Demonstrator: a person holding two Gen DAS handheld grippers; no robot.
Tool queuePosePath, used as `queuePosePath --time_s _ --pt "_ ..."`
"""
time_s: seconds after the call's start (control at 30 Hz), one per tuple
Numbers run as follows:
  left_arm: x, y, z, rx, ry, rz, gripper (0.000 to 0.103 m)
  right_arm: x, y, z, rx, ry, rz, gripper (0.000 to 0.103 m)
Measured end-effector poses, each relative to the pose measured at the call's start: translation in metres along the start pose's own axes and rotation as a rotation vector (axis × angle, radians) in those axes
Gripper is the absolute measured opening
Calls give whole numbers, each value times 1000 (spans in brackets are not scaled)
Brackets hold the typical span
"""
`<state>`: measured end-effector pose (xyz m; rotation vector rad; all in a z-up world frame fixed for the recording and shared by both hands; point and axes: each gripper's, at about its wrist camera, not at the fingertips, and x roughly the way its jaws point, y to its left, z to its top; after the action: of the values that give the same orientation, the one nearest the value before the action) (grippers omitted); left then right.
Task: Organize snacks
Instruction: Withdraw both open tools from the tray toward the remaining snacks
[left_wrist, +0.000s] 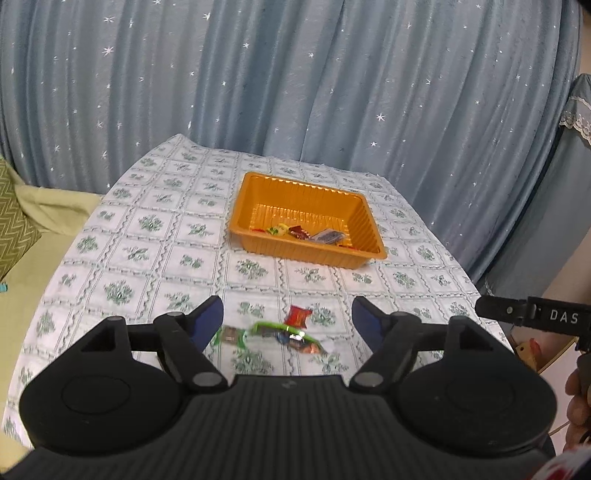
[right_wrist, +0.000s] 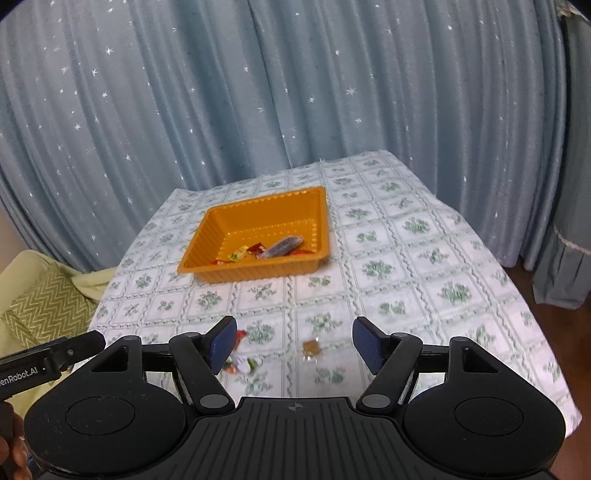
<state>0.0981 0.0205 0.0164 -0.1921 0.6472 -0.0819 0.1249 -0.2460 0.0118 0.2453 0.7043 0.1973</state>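
several loose snacks (left_wrist: 275, 334) between spread left tongs (left_wrist: 288, 319)

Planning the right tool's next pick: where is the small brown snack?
Right wrist view: the small brown snack lies on the tablecloth between the open right tool fingers.

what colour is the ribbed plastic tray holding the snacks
Orange, plainest in the left wrist view: the ribbed plastic tray.

From my feed the orange tray (left_wrist: 369, 218) looks like thin glossy plastic with ribbed walls. The loose snack wrappers (left_wrist: 269, 334) at six o'clock of it are shiny foil — crinkled. The tablecloth (right_wrist: 406, 258) reads as matt printed cloth; the curtain (right_wrist: 221, 92) is soft fabric. My left gripper (left_wrist: 288, 319) is matt black plastic, ridged.
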Motion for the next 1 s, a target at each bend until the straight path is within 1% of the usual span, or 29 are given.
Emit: queuePosePath --time_s 0.23,0.4,0.6,1.0 --pt "-10 8 -24 -49 10 26 77 -10 -8 -24 19 9 -13 70" --pt "-11 13 -33 -42 23 43 77 -14 -11 -35 9 10 -34 70" --pt "-6 14 -42 -24 45 52 77 -9 -12 -47 -3 29 -47 70" --pt "15 22 -50 -39 82 66 77 9 -13 -56 -13 55 -46 70"
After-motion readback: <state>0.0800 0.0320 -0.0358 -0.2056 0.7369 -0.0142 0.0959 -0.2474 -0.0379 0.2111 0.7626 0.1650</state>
